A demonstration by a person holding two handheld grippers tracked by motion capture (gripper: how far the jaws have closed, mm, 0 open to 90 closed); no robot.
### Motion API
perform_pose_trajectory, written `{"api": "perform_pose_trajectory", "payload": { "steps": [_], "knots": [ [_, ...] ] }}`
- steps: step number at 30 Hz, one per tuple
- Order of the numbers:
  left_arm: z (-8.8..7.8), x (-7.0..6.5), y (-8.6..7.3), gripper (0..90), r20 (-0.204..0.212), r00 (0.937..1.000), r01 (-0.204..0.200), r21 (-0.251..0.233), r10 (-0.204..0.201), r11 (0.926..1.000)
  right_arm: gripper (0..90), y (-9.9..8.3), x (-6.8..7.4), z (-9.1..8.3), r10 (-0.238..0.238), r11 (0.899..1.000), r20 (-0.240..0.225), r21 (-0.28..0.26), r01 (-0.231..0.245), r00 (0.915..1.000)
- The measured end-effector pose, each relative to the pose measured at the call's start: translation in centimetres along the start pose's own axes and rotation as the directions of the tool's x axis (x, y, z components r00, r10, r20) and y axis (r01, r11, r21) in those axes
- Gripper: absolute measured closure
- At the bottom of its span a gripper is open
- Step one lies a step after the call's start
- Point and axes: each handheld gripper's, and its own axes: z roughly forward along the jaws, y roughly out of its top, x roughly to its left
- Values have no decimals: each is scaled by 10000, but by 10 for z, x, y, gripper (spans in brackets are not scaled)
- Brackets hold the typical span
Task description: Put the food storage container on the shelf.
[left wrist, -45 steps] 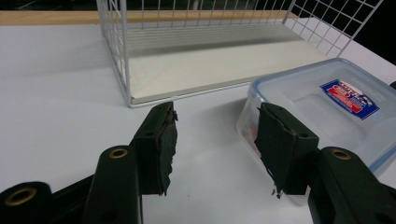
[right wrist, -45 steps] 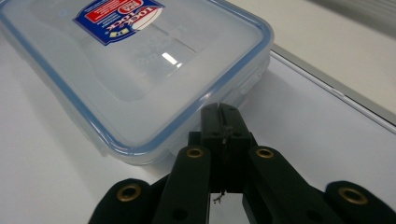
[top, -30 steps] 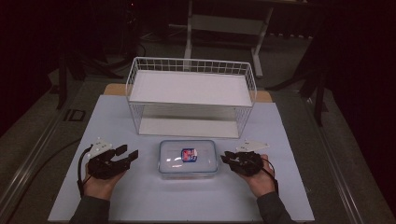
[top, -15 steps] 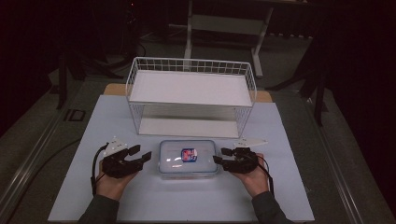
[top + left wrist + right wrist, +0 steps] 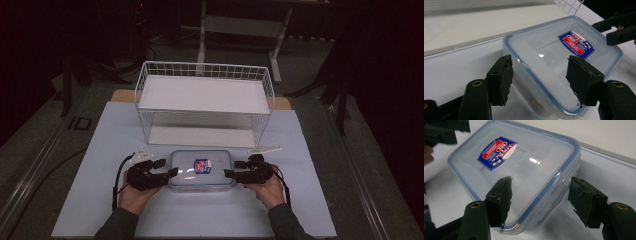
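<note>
Between my two hand-held grippers lies the clear lidded container [image 5: 201,170], near the front edge of the worktop [image 5: 100,150]. My left hand-held gripper [image 5: 167,168] has just been opening, its jaws spread around the container's left end without pressing it. My right hand-held gripper [image 5: 231,169] has likewise been opening, spread wide around the right end. On the lid, a red-and-blue label [image 5: 577,44] has writing too small to read. Both hands lie low, pointing inward. Behind stands a white wire rack [image 5: 205,100].

A: What sits between the jaws?
B: A clear box [image 5: 564,62], lidded, frame centre; the left gripper [image 5: 539,75] has just been opening, pads off it.
A: Upper right?
B: The other gripper [image 5: 619,30].
</note>
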Motion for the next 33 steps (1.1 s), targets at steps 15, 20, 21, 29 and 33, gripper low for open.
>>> {"api": "perform_pose_trajectory", "payload": {
  "steps": [15, 20, 21, 29, 33],
  "knots": [
    [16, 13, -2, 286, 674, 9928, 951, 625, -992, 9935, 336, -4, -24, 7, 2178, 9759, -1504, 471, -2131, 9643],
    [21, 20, -2, 267, 1128, 9791, 1605, 812, -1691, 9837, 341, -5, -27, 9, 2460, 9692, -1793, 561, -2397, 9526],
    [22, 20, -2, 264, 1193, 9766, 1695, 852, -1790, 9818, 341, -6, -28, 9, 2510, 9679, -1862, 593, -2441, 9499],
    [33, 25, -4, 191, 1813, 9409, 2654, 1298, -2860, 9554, 330, -9, -35, 12, 2998, 9540, -2344, 714, -2912, 9248],
    [34, 28, -6, 193, 1969, 9239, 3026, 1491, -3282, 9414, 337, -10, -36, 13, 3065, 9518, -2468, 694, -2987, 9193]
  ]
}}
